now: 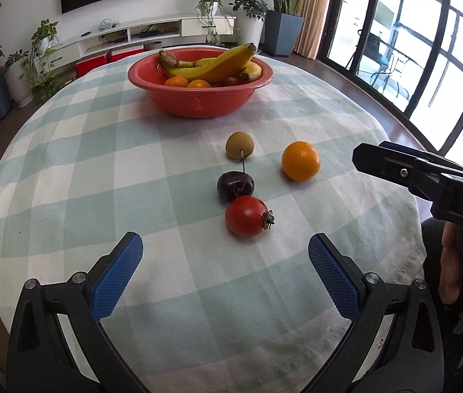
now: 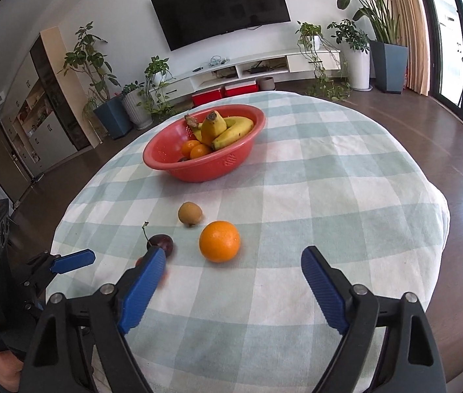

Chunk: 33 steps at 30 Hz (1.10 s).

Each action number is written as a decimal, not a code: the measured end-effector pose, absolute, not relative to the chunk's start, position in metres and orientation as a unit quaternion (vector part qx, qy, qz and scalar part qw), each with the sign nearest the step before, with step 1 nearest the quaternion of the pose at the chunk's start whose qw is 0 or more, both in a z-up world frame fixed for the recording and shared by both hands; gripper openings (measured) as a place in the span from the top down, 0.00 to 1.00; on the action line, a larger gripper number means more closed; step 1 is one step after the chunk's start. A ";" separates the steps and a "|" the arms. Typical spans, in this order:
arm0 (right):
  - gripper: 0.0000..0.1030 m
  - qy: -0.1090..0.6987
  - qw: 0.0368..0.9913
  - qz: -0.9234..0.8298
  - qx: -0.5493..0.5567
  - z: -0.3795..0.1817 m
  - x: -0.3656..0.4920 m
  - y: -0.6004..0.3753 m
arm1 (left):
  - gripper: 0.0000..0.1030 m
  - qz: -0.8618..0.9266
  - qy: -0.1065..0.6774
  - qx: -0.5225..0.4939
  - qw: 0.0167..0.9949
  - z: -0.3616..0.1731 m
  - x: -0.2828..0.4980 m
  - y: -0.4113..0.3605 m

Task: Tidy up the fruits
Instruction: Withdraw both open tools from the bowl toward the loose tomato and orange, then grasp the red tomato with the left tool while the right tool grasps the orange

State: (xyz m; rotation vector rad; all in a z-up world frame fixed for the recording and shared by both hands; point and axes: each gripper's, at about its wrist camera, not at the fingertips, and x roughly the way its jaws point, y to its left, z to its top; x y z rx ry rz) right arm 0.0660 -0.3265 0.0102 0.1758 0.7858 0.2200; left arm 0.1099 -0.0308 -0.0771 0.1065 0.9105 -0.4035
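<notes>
Loose fruit: tomato, cherry, orange and a small brown fruit are lying on the bench, near the red bowl, likely awaiting sorting.
Left gripper: hovering low, jaws gaping wide toward the tomato.
Right gripper: angling down, spread wide, empty, facing the orange.

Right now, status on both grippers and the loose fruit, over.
Left gripper open, empty; right gripper open, empty. Tomato, cherry, orange, kiwi loose on cloth; bowl beyond. Path unobstructed.
</notes>
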 end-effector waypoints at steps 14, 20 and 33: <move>0.25 0.376 0.917 0.107 0.078 0.012 0.062 -0.324 | 0.44 -0.205 0.460 0.034 0.863 -0.091 0.139 -0.042; 0.25 0.377 0.917 0.107 0.073 0.012 0.062 -0.324 | 0.44 -0.198 0.464 0.037 0.863 -0.099 0.145 -0.044; 0.25 0.382 0.916 0.106 0.069 0.011 0.061 -0.321 | 0.67 -0.203 0.454 0.062 0.865 -0.102 0.147 -0.051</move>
